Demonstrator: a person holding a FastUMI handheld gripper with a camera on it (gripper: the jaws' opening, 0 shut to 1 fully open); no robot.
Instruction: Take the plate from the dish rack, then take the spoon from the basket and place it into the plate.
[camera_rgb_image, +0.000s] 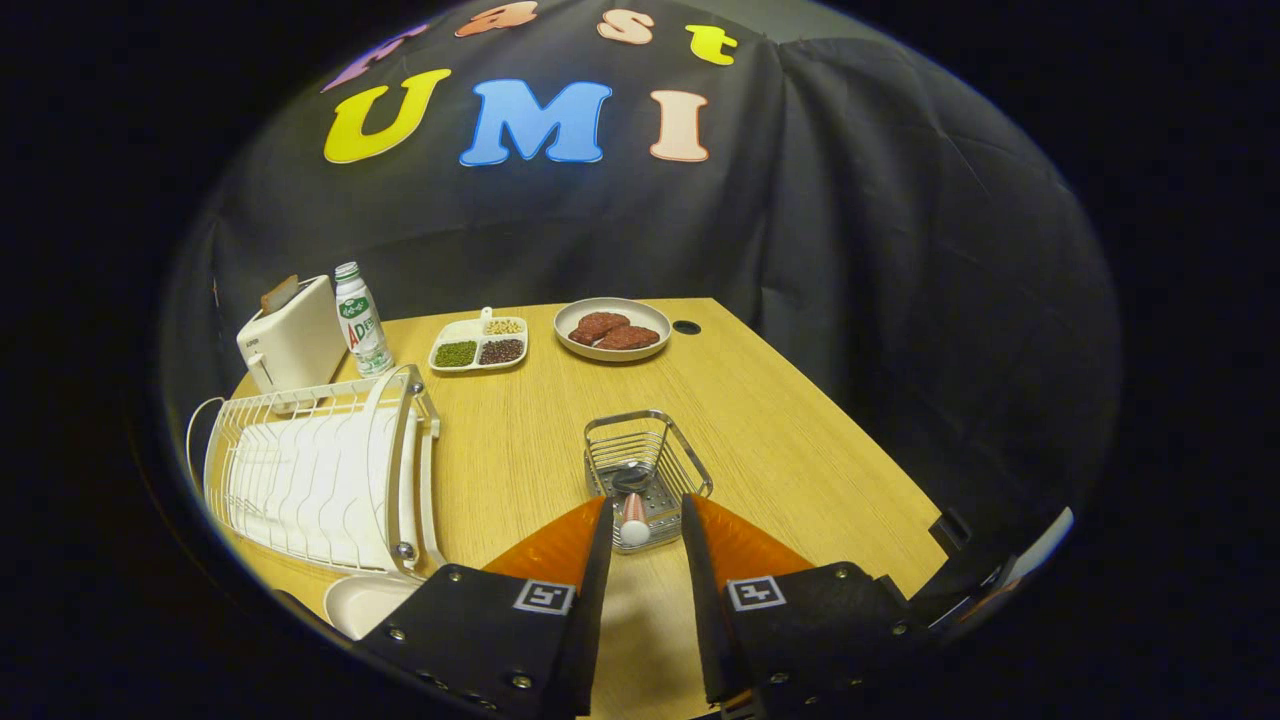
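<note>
One spoon (633, 500) lies in the wire basket (646, 476), its handle end between the spread gripper (645, 520) fingers, untouched. Plate (362, 602) sits on the table (780, 440) before the dish rack (320, 470); toaster (290, 340), bottle (360, 320) and food dishes (612, 328) beyond.

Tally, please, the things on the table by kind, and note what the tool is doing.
Racks and baskets: 2, dish rack, basket
Dishes: 3, plate, meat dish, divided tray
Utensils: 1, spoon
Appliances: 1, toaster
Bottles: 1, bottle
Total: 8
The tool is open, the spoon handle between its fingers.
</note>
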